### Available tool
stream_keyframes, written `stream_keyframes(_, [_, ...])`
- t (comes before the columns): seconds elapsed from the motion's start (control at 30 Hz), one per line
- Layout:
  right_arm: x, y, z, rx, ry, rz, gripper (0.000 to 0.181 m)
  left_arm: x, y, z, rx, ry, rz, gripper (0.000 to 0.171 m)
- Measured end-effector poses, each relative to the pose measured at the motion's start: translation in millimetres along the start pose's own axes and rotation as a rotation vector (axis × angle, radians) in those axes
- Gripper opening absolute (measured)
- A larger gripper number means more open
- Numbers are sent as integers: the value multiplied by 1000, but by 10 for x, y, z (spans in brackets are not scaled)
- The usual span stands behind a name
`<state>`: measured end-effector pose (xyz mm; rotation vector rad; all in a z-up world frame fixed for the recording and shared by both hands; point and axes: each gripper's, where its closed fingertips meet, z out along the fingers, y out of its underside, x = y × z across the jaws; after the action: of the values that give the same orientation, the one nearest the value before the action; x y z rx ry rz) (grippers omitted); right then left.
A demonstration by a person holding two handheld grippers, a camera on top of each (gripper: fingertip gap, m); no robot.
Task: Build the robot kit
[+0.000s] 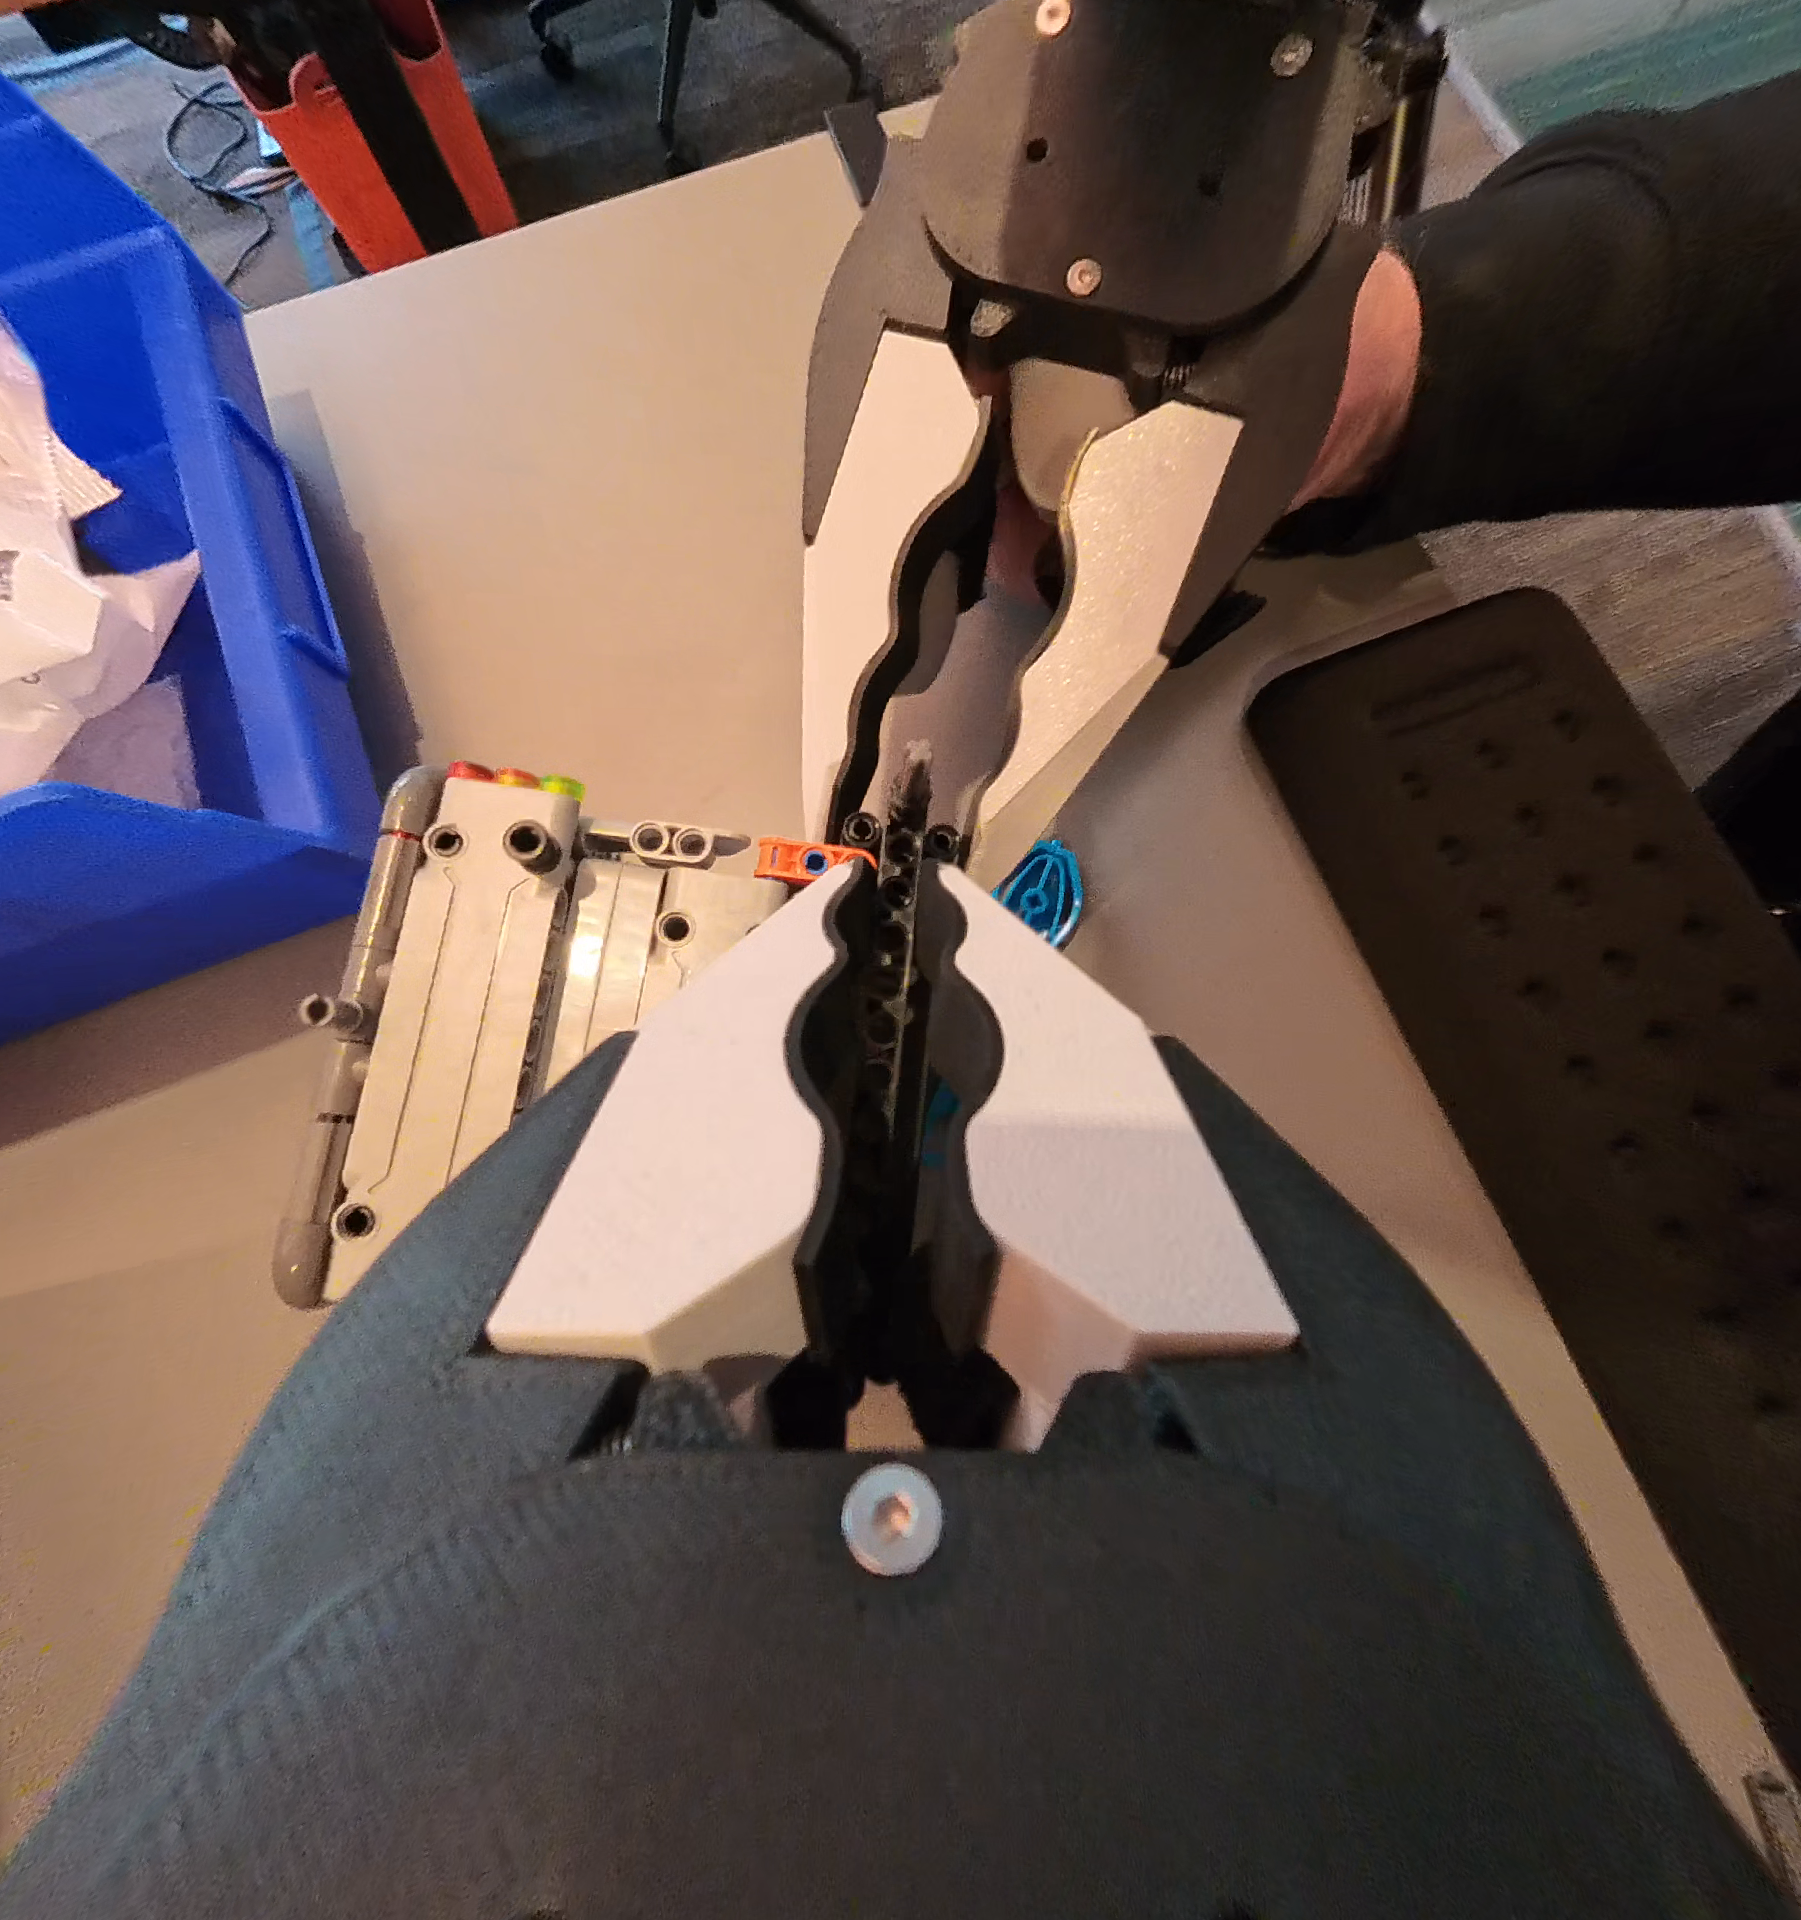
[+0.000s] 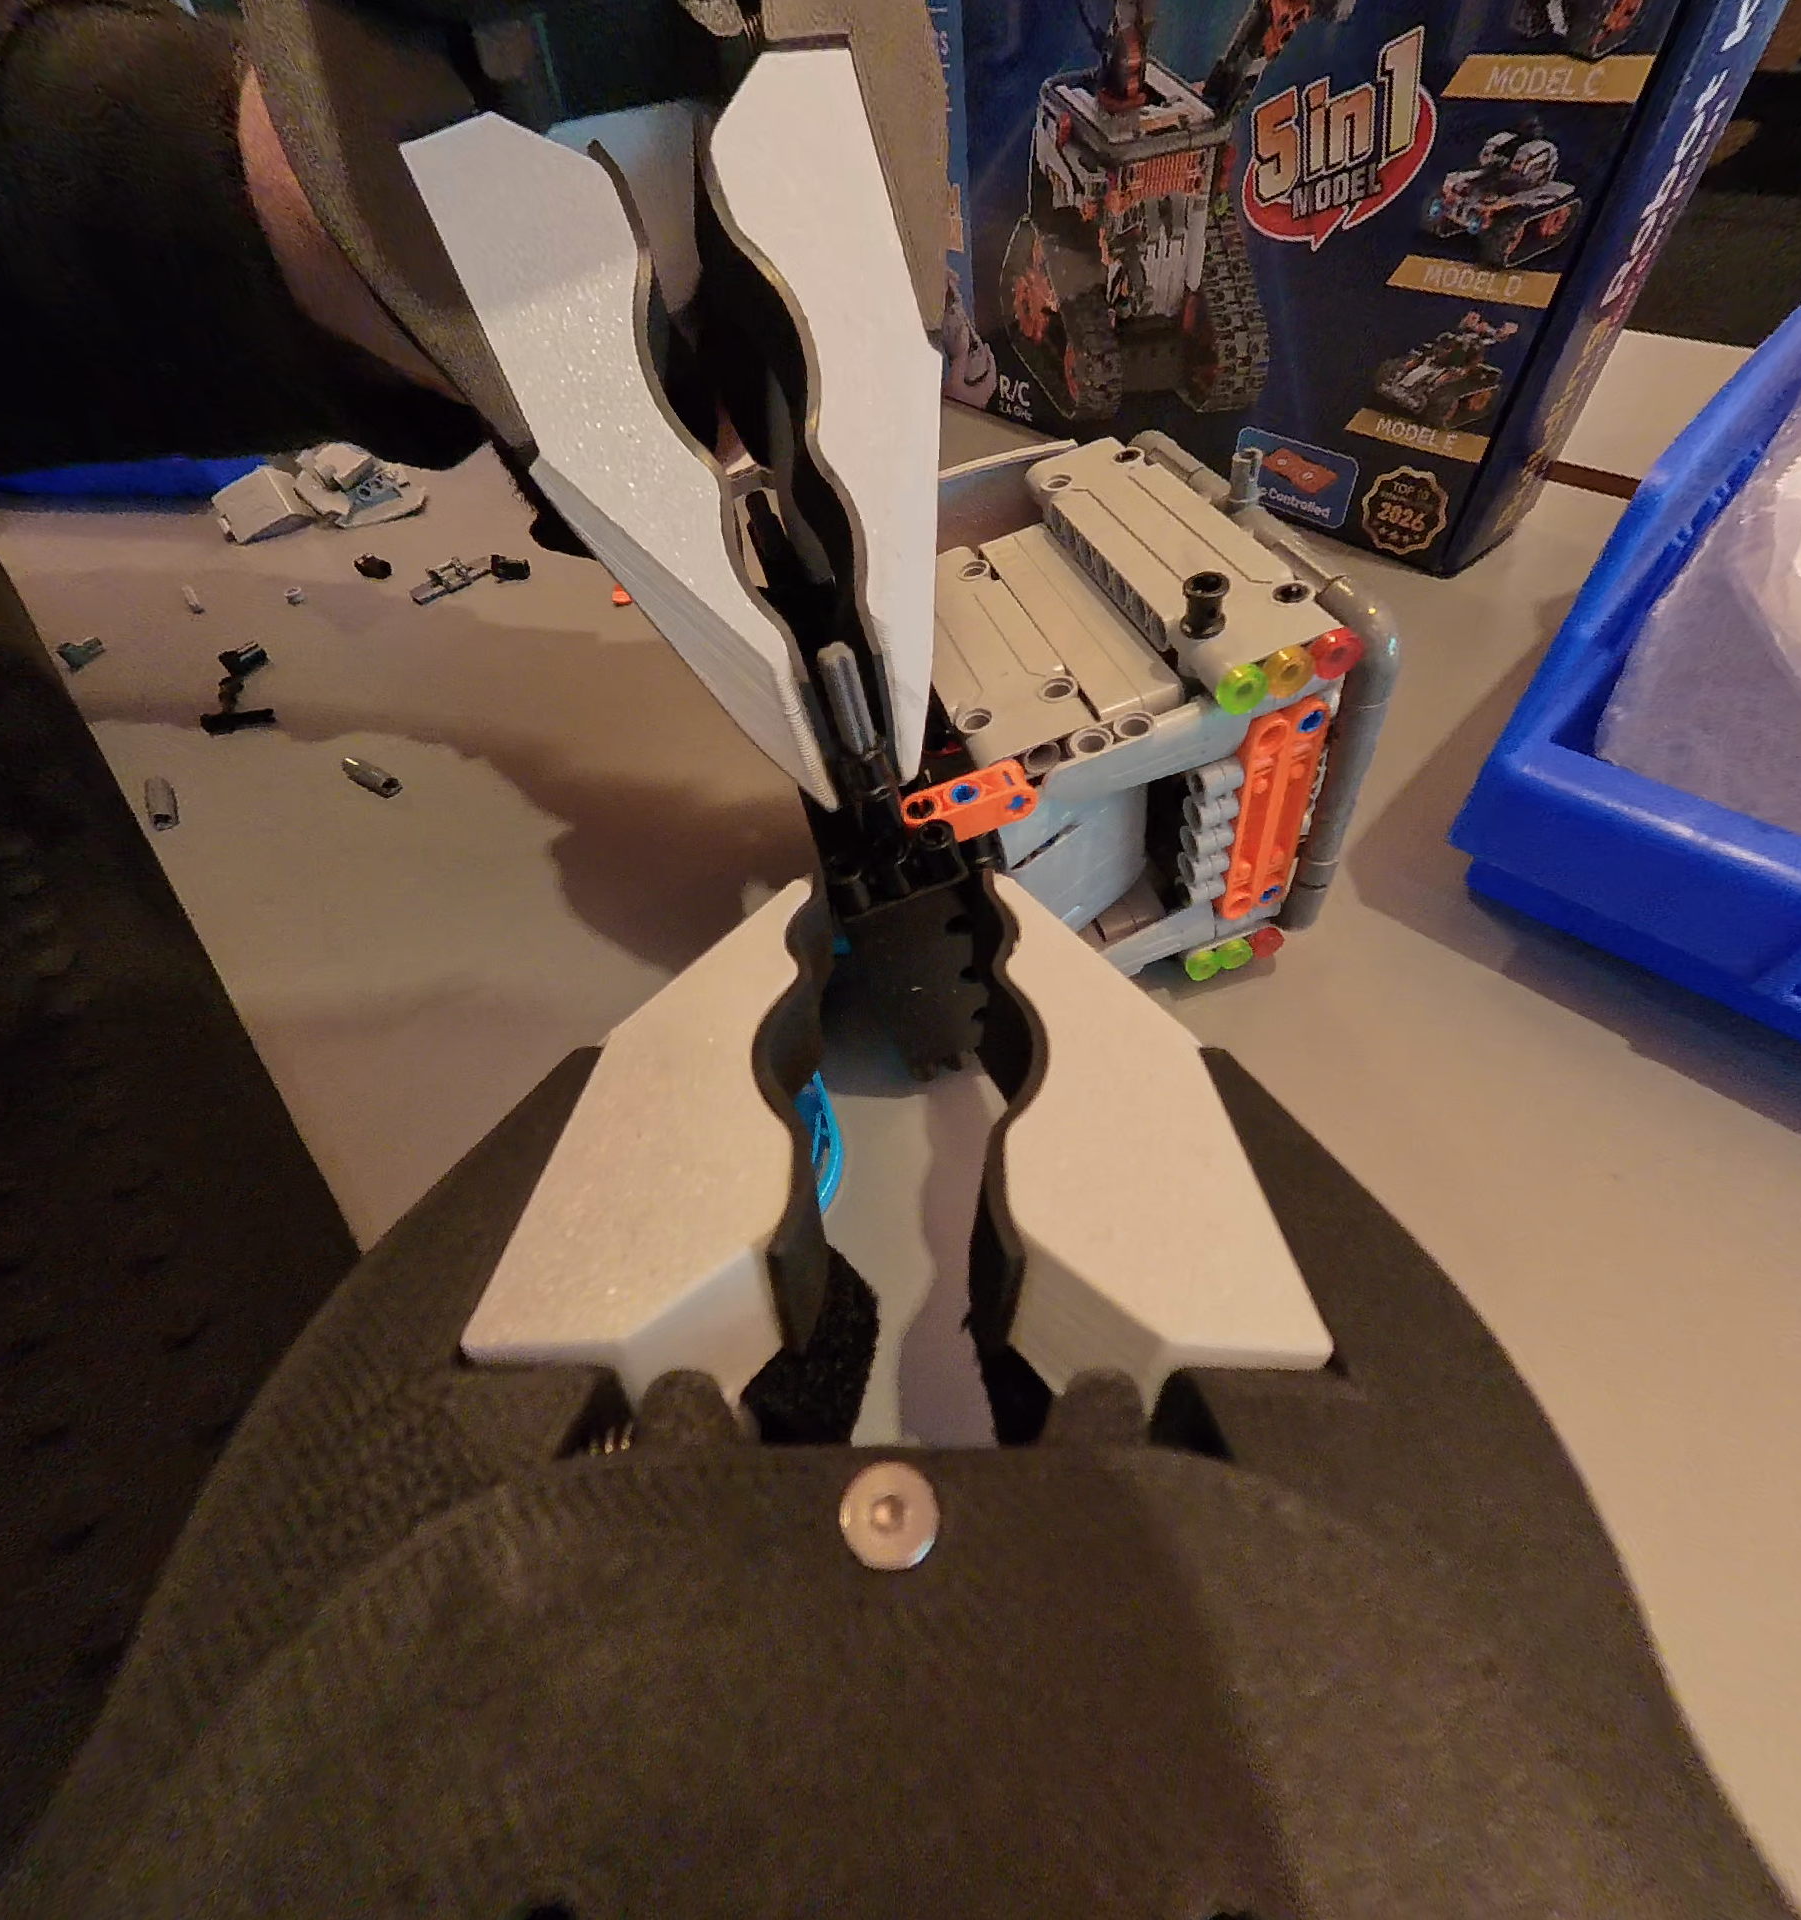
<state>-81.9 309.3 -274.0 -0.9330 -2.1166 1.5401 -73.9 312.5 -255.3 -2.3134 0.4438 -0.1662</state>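
My left gripper [image 1: 896, 883] is shut on a black beam with holes [image 1: 898, 935], held just above the table. My right gripper [image 2: 901, 899] is shut on the other end of the same black assembly, which carries a black gear [image 2: 932, 1003]. The two grippers meet tip to tip: the right one [image 1: 901, 821] comes in from the far side in the left wrist view, and the left one [image 2: 865, 779] comes in from above in the right wrist view. A grey axle [image 2: 844, 691] sticks up between the left gripper's fingertips. A blue wheel [image 2: 818, 1143] lies under the assembly. A grey block model [image 2: 1135, 644] with an orange connector [image 2: 969, 802] stands right beside it.
A blue bin [image 1: 200, 520] with white bags stands left of the model, and at the right in the right wrist view [image 2: 1654, 810]. A printed toy box [image 2: 1395, 260] stands behind. Loose small parts [image 2: 241, 686] lie on the table [image 2: 460, 935]. A dark perforated chair seat [image 1: 1602, 1039] borders the table's edge. The grippers are tip to tip, or close to it.
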Motion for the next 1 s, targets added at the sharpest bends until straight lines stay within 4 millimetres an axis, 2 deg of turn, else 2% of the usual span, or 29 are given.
stream_keyframes(0.1, [-1, -4, 1, 3, -10, 9, 24, 2, -2, -3, 23, 31, -40, 7])
stream_keyframes(0.2, [-19, -27, -9, 17, -21, 14, 29, 24, 0, -16, 1, 6, 17, 7])
stream_keyframes(0.3, [37, -122, -134, 73, 6, 30, 35, 25, 4, -30, -5, -14, 20, 7])
stream_keyframes(0.37, [21, -171, -204, 97, 21, -1, 19, 32, 16, -73, -16, -45, 46, 9])
stream_keyframes(0.53, [-91, -308, -171, 58, 28, -138, 15, -5, 116, -141, -77, -105, 58, 17])
stream_keyframes(0.6, [-89, -332, -146, 47, 32, -170, 4, 5, 152, -94, -98, -106, 59, 14])
stream_keyframes(0.77, [-78, -322, -123, -2, 41, -225, 4, -32, 151, -26, -83, -114, 23, 8])
stream_keyframes(1.0, [-69, -308, -147, 21, -10, -169, 3, -35, 113, 37, -67, -109, 16, 9])
